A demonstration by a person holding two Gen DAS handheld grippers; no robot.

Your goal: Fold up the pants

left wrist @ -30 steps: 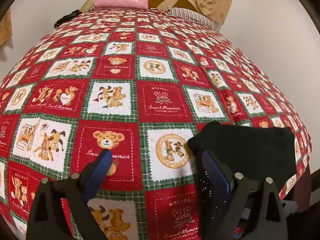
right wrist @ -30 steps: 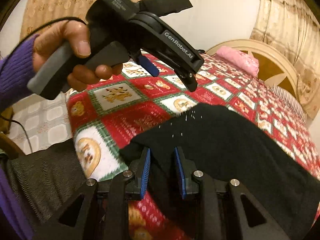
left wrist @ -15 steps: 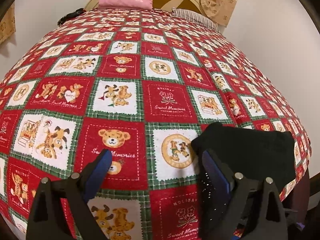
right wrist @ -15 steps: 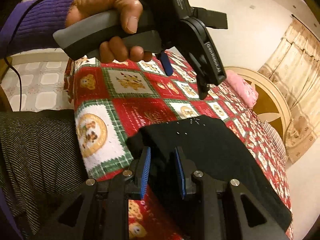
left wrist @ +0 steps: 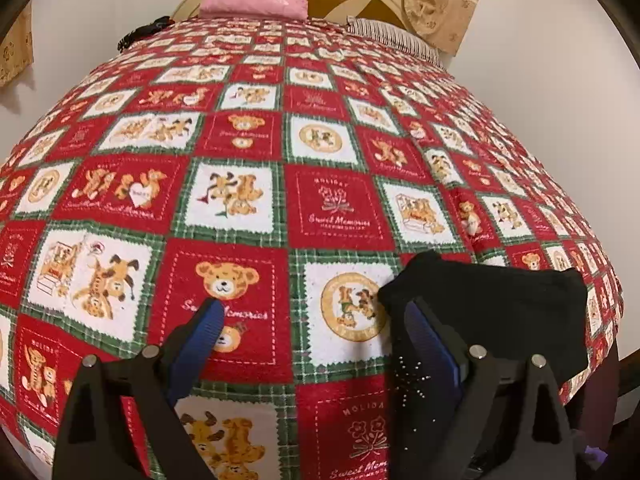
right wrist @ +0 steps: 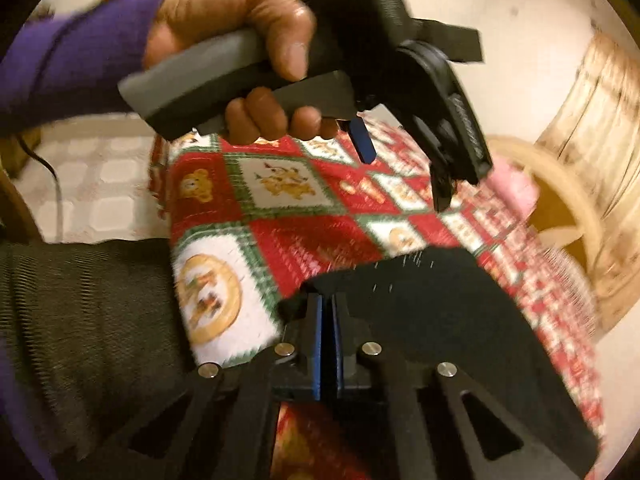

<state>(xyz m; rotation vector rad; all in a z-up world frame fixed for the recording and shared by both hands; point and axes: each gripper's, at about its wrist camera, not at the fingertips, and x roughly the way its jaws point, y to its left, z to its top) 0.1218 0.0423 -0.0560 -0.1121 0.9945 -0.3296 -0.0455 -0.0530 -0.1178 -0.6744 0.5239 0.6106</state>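
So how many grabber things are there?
2. The left gripper is up in a hand above the bedspread, fingers apart. The right gripper is at the bottom of its own view; its fingers have just been closing and now pinch the black pants.

My right gripper point(right wrist: 328, 312) has just been closing, and its blue pads now meet on the near corner of the folded black fabric pants point(right wrist: 420, 312) lying on the red, green and white teddy-bear quilt point(right wrist: 304, 240). Above, my left hand point(right wrist: 240, 40), purple-sleeved, holds the black left gripper point(right wrist: 404, 168), its jaws apart.
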